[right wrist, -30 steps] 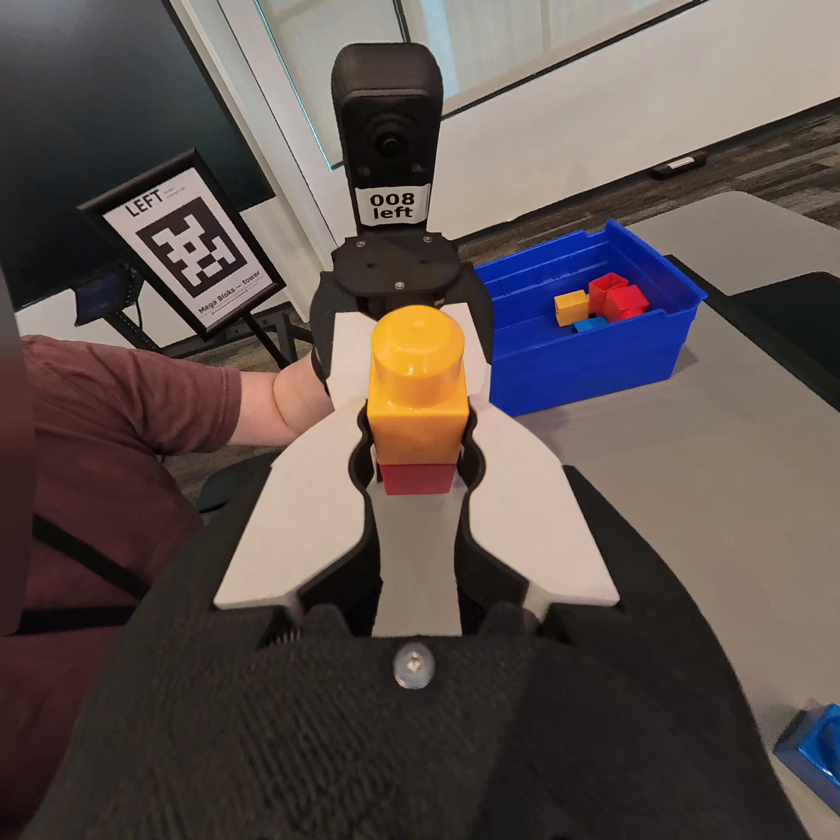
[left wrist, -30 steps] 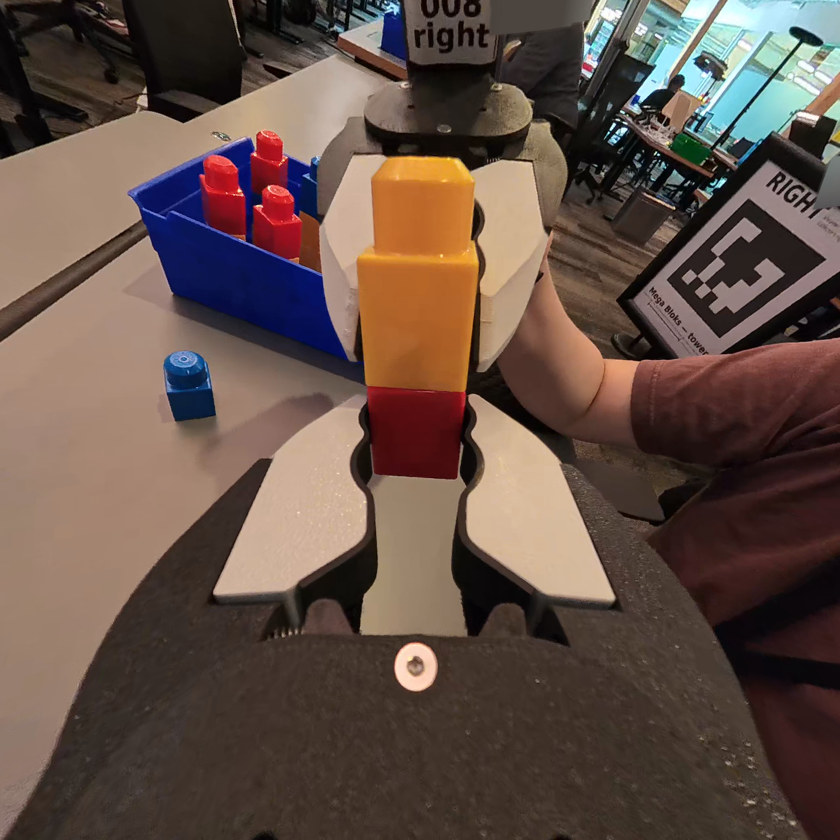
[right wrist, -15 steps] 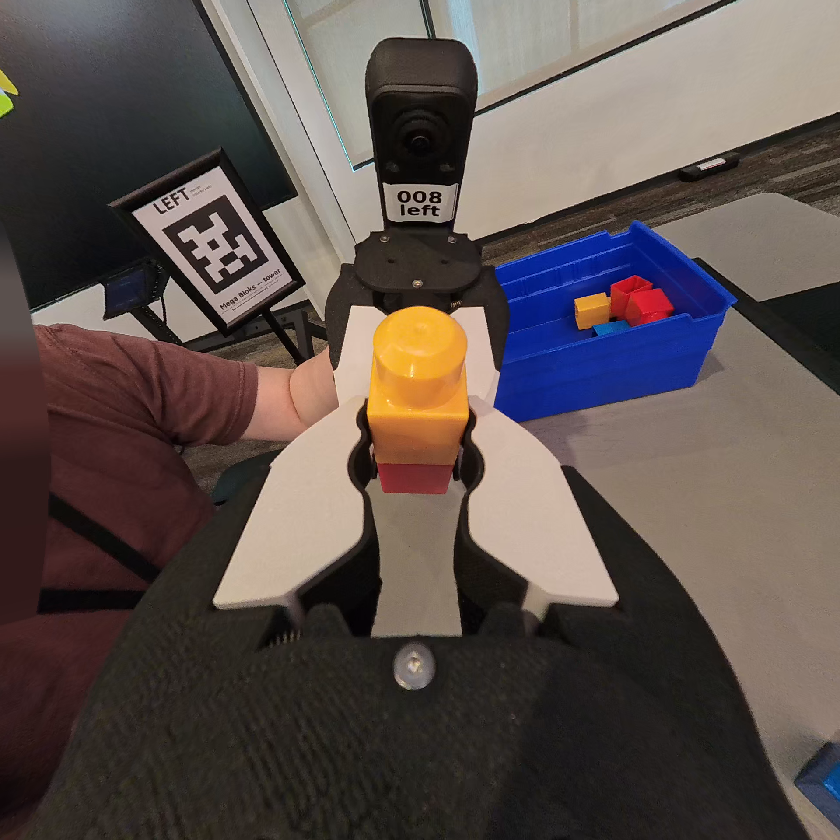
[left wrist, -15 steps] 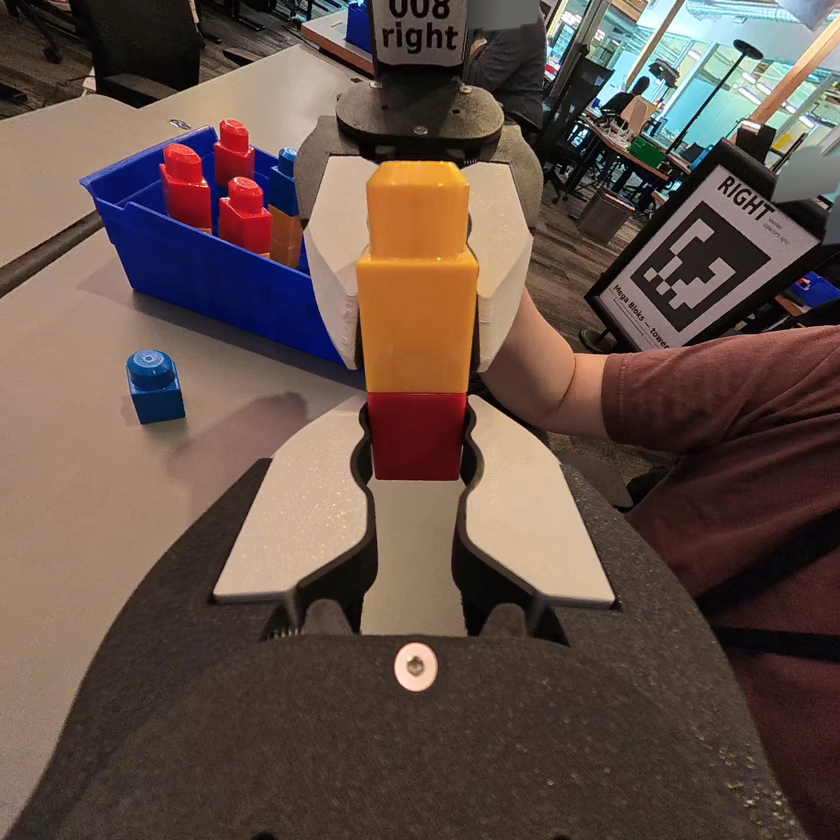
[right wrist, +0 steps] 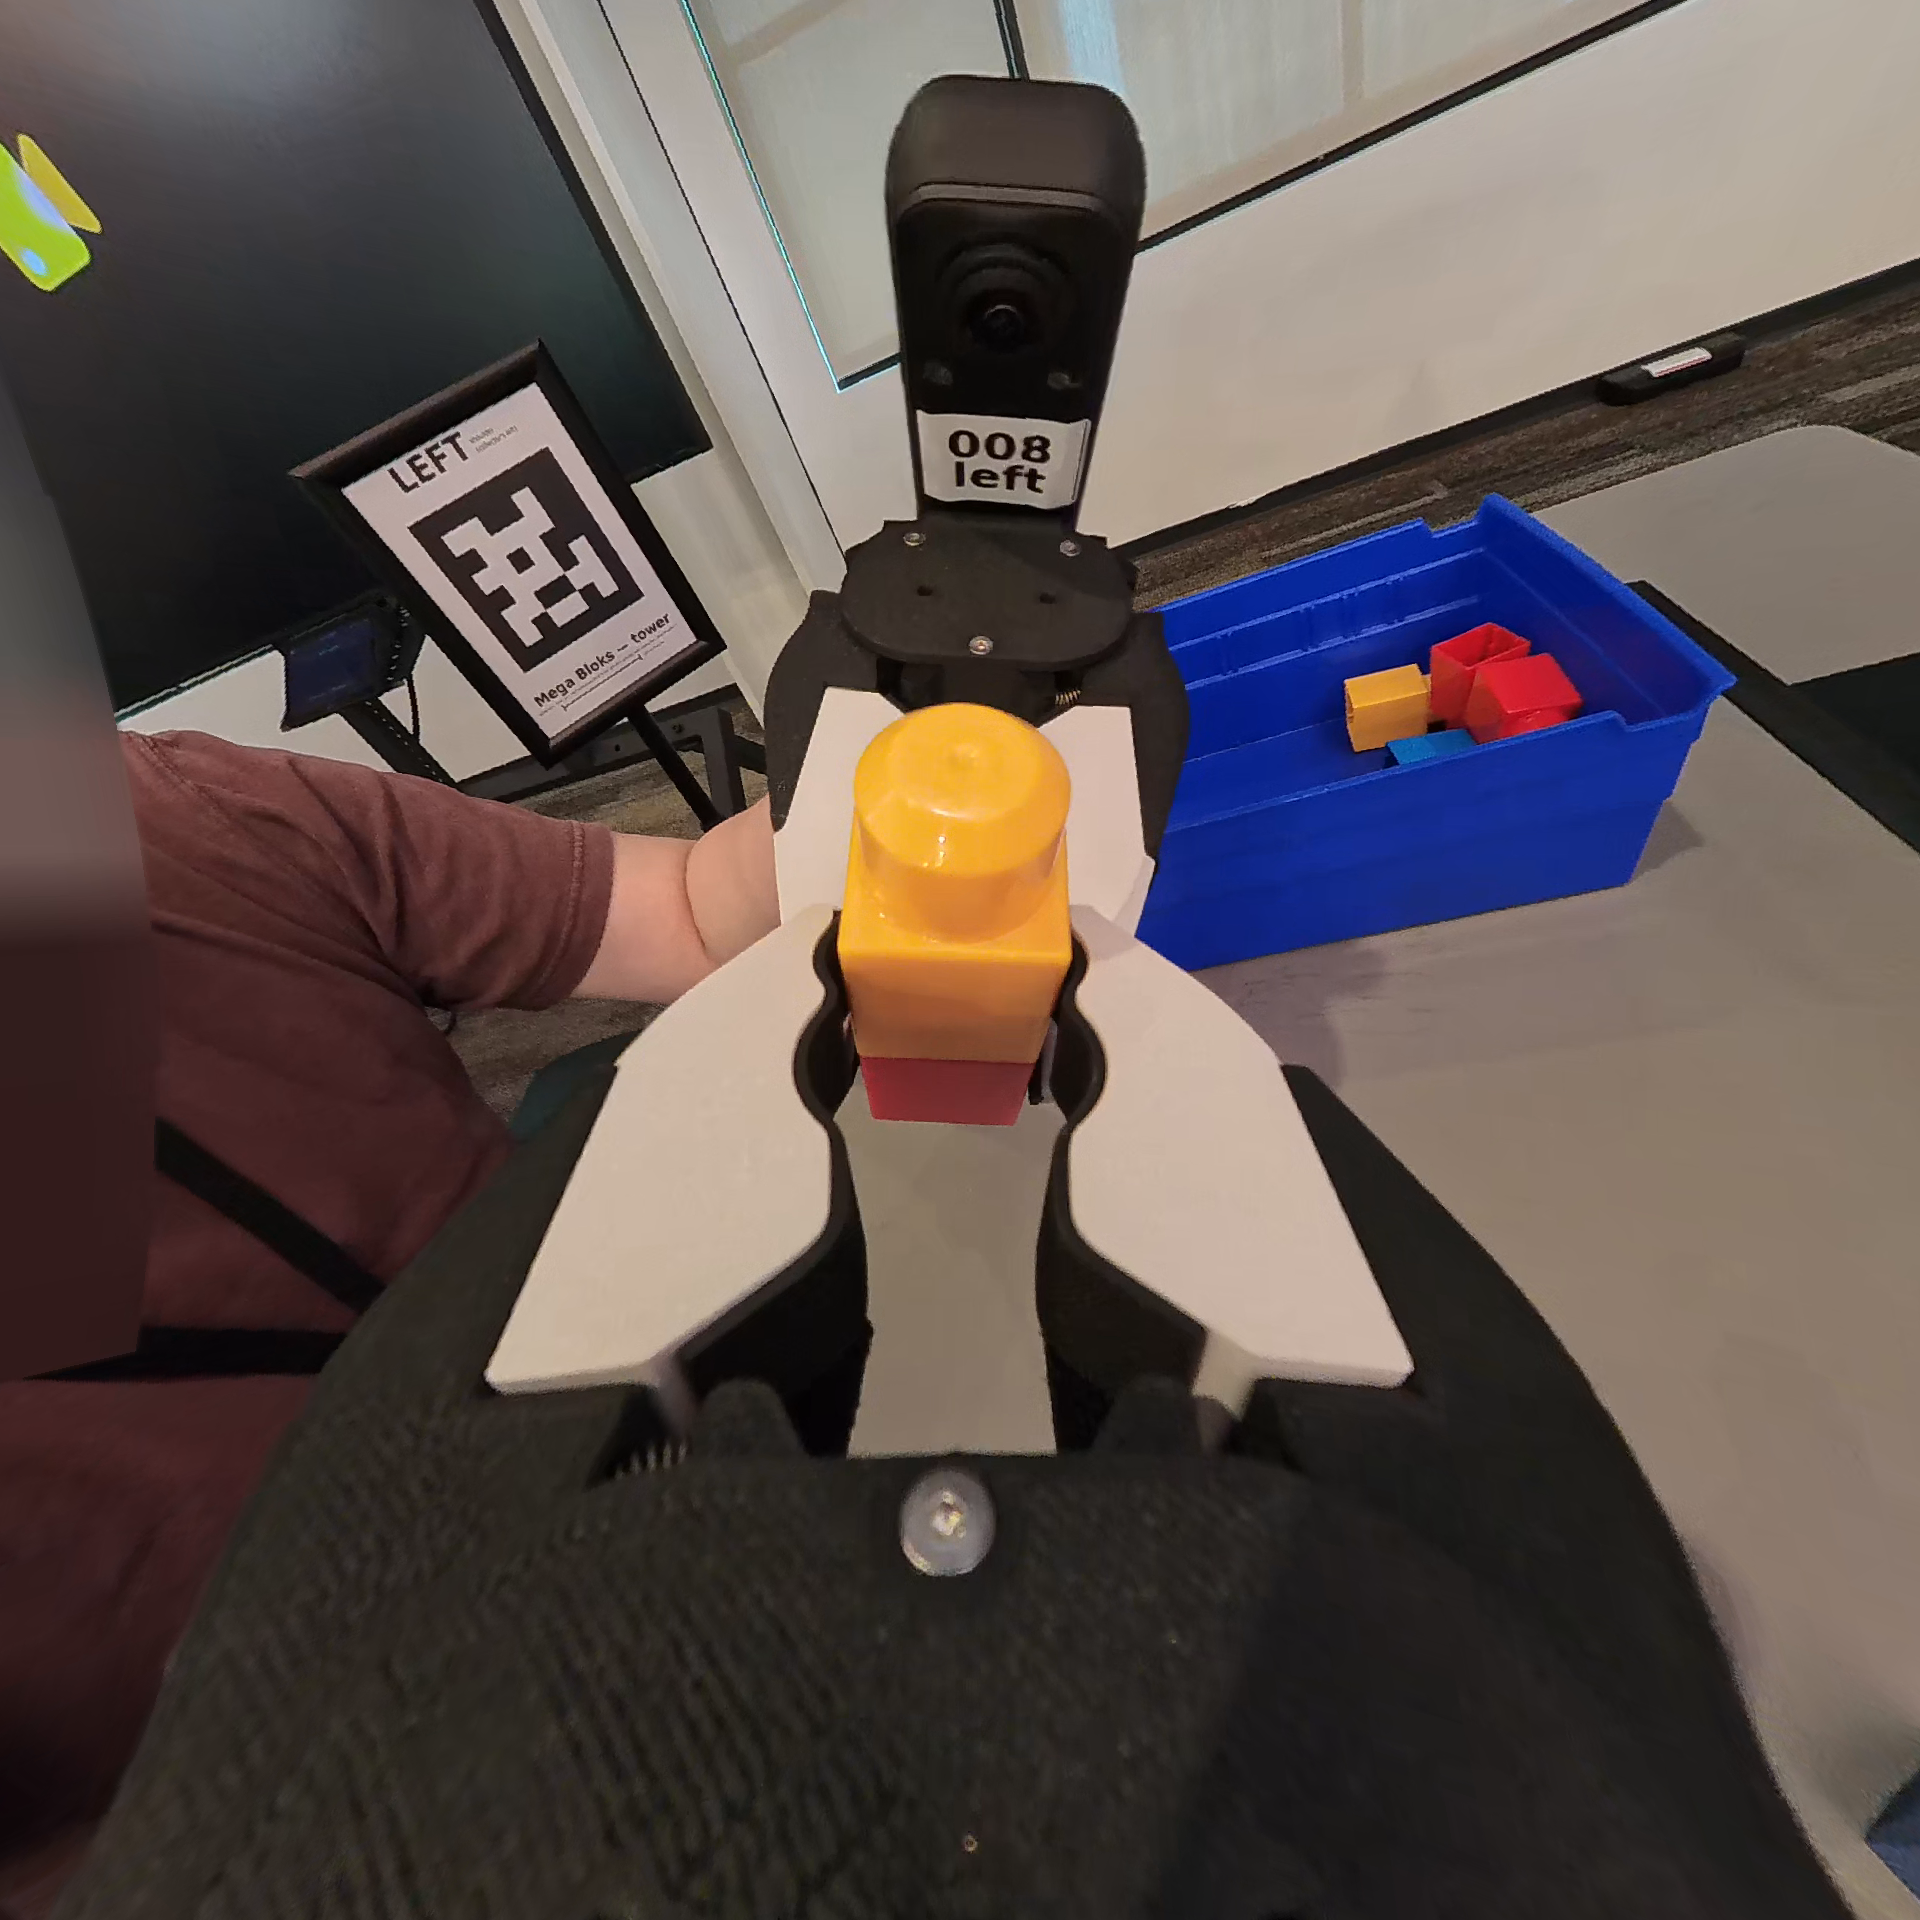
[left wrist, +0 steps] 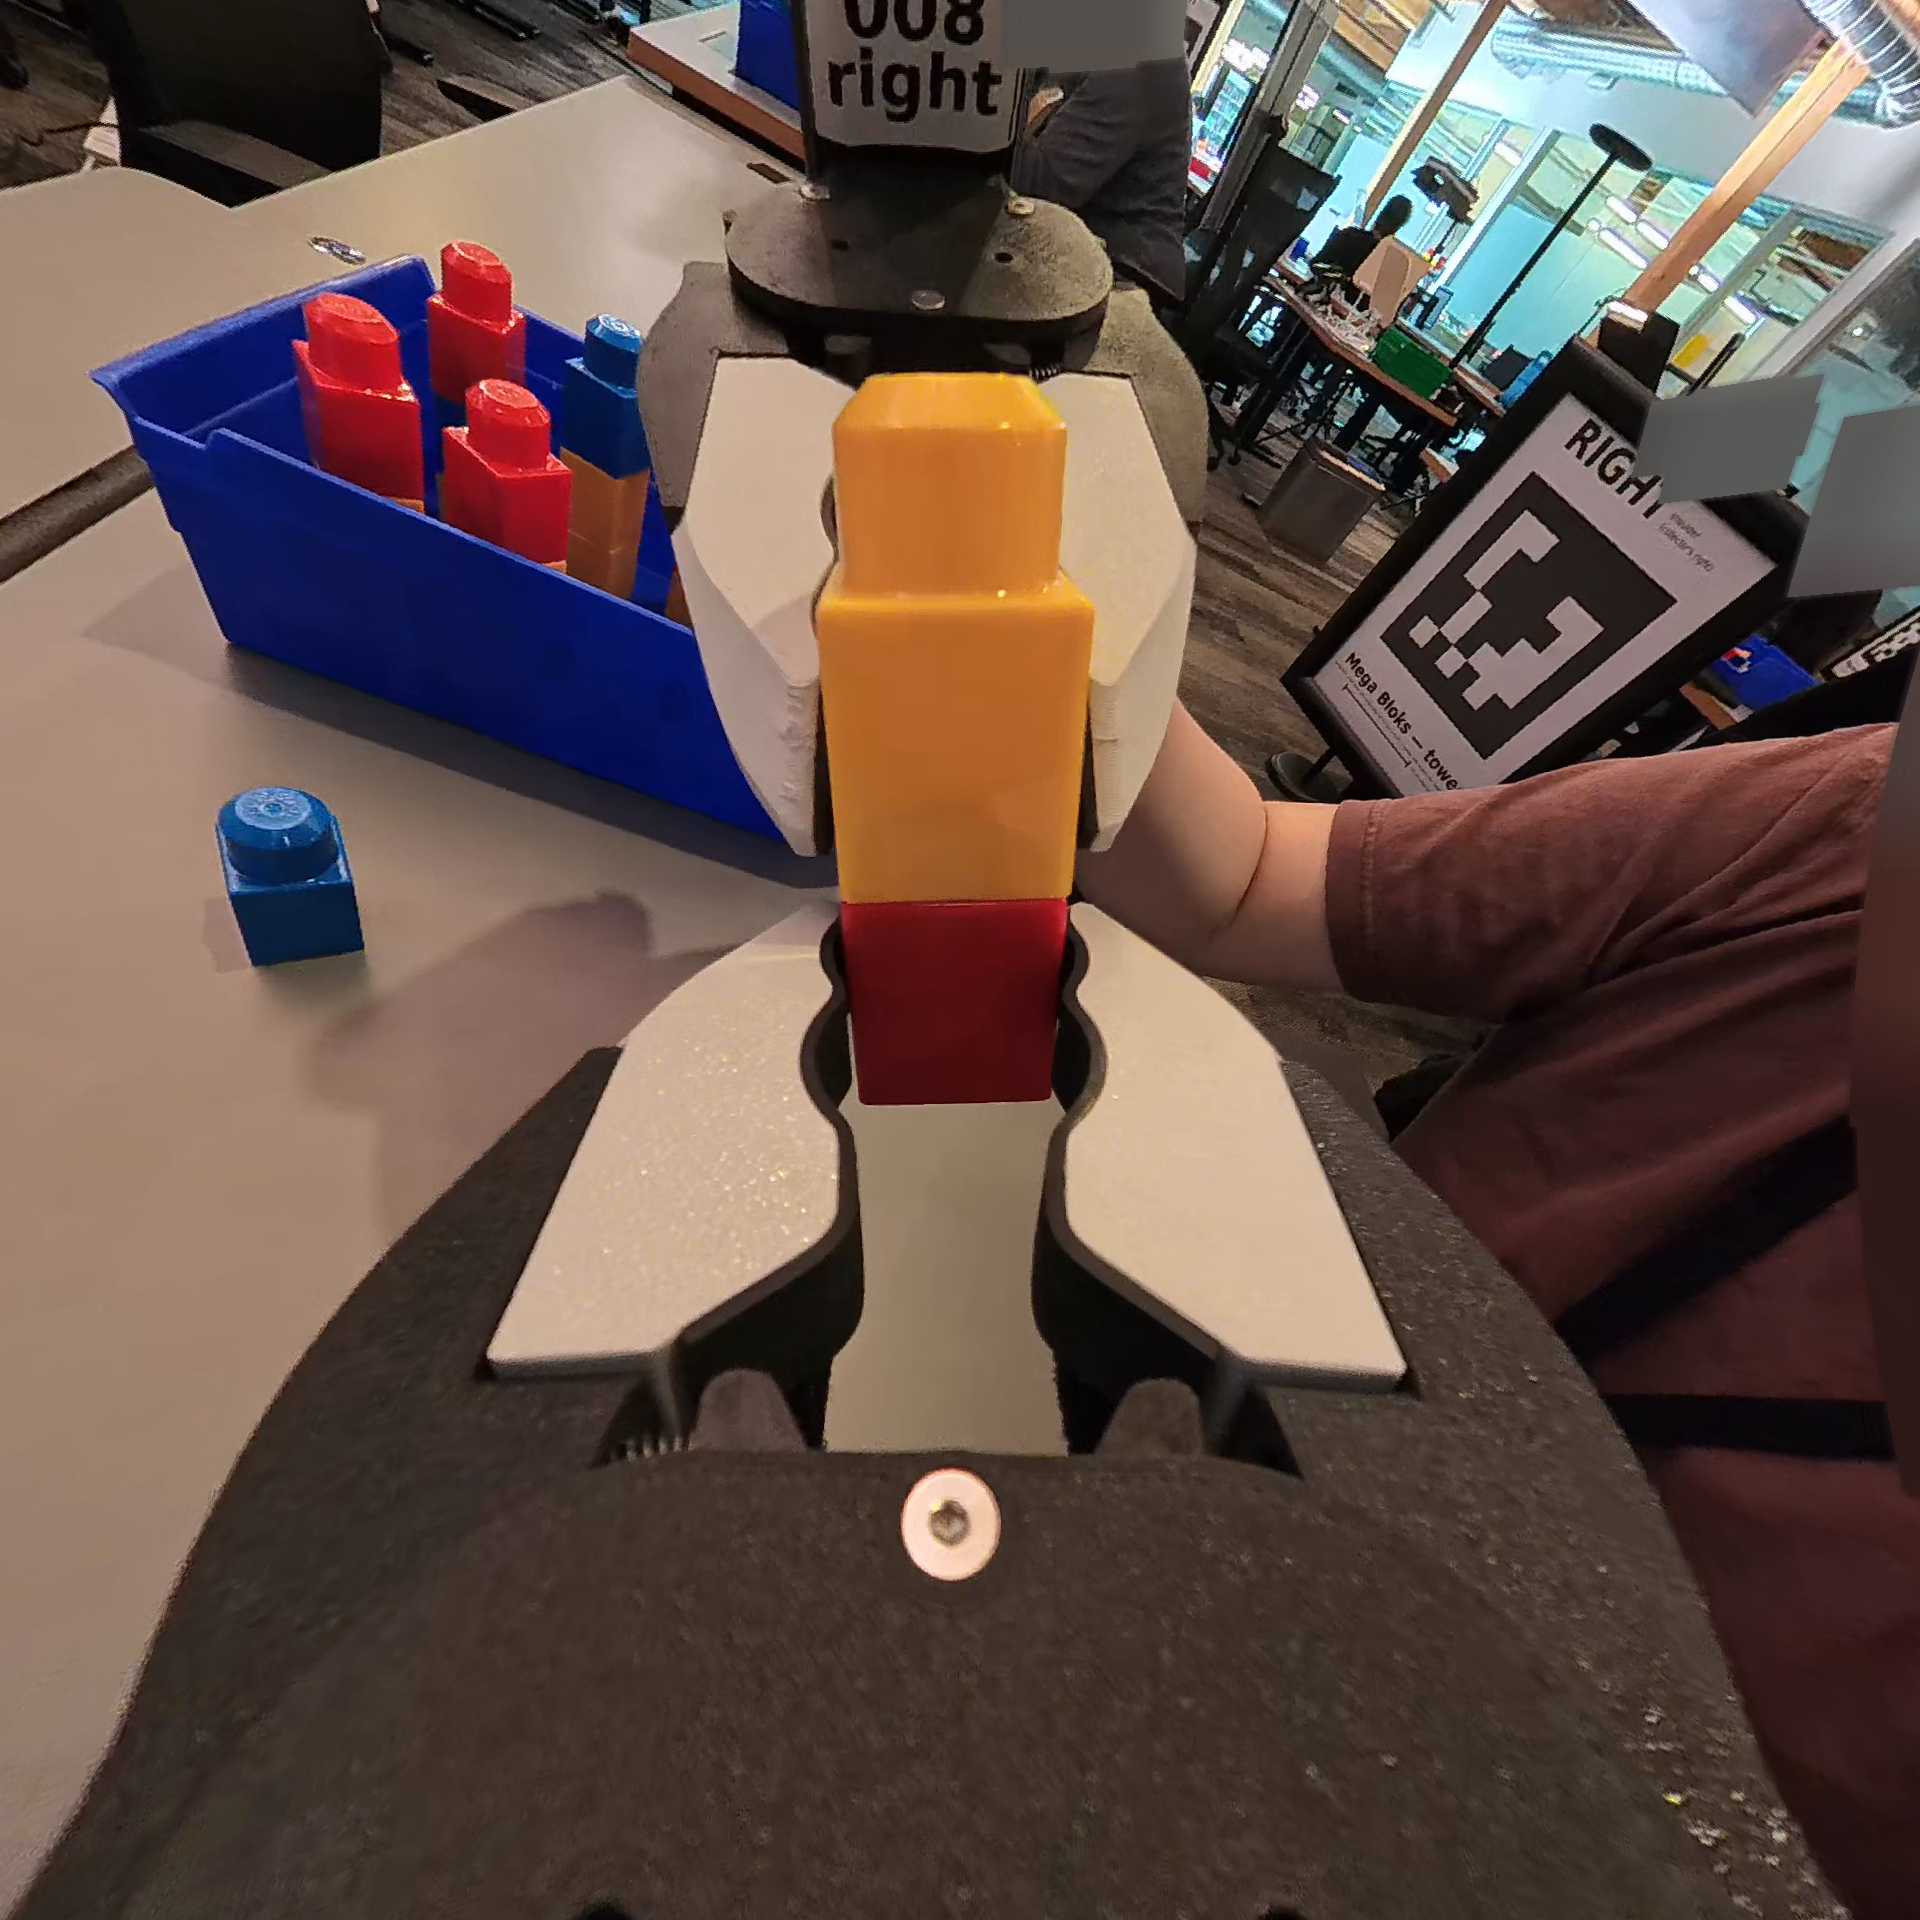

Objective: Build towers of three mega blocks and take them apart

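Yellow and red plastic is stacked into a short column held in the air between the two grippers: a yellow mega block with a rounded stud (left wrist: 954,727) is seated on a red mega block (left wrist: 951,1003). The red block is pinched by the left gripper (left wrist: 951,1008), its light grey fingers (left wrist: 717,1132) pressed on the block's two sides, while the yellow block is pinched from the opposite direction by the right gripper (right wrist: 951,997), whose fingers (right wrist: 727,1122) close on its body just above the seam. This facing, two-ended hold is judged to serve either a pull apart at the joint or a firm press together; which is meant cannot be told. A loose blue mega block (left wrist: 286,878) stands on the grey table (left wrist: 125,1091), well apart from the column, probably as the tower's third piece. Finished towers of red, blue and orange blocks (left wrist: 468,416) stand upright in a blue plastic bin (left wrist: 416,623) beyond it, and loose blocks (right wrist: 1455,691) lie in a second blue bin (right wrist: 1403,852), presumably as supply.
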Motion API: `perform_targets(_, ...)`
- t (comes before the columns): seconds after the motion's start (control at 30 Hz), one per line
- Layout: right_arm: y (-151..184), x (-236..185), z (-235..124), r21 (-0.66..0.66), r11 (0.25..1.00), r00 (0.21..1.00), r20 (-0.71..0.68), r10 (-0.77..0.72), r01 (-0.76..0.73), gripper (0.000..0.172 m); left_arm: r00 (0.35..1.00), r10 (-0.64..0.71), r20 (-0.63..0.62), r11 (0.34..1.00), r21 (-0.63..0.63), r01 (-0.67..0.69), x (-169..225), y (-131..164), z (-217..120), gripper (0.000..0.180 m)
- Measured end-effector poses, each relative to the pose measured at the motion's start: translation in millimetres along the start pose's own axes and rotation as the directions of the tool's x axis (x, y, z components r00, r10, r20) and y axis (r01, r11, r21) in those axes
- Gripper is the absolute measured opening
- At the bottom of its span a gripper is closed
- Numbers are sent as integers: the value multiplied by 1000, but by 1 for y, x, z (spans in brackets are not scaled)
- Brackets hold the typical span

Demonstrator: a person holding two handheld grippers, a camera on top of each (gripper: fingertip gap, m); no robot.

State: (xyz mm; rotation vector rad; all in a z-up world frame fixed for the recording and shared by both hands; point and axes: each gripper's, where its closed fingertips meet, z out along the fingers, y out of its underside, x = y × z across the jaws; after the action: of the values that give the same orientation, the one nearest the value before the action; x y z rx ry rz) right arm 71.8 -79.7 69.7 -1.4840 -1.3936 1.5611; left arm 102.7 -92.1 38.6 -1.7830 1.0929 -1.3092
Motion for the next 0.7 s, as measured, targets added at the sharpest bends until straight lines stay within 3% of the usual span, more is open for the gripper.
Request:
perform_targets(0.17,0,1,2,1,1000,1000,-3,27,-27,37,1000,-15,-3,1000,-10,15,-1,2,2,35)
perform_targets(0.27,-17,-5,-2,82,996,1000,6,-27,26,40,996,-35,-86,994,103,44,8,-14,-1,35)
perform_targets(0.33,-42,-9,-14,205,970,990,-80,-115,129,72,992,-53,-112,985,158,70,11,-25,-12,35)
perform_targets(0.43,-69,4,-50,382,905,958,-273,-84,188,74,1000,-14,14,977,212,11,-1,-35,-38,35)
perform_targets(0.5,-57,58,-78,377,907,832,-552,54,190,66,995,7,98,972,234,-30,-6,-41,-57,35)
perform_targets(0.57,-18,112,-92,252,959,647,-754,112,128,67,988,25,153,961,268,-66,-7,-48,-73,35)
perform_targets(0.63,29,150,-89,105,994,540,-838,84,8,68,984,30,174,955,287,-79,-5,-52,-84,35)
perform_targets(0.7,69,178,-85,38,996,461,-884,71,-81,69,984,33,174,947,309,-86,-2,-55,-91,35)
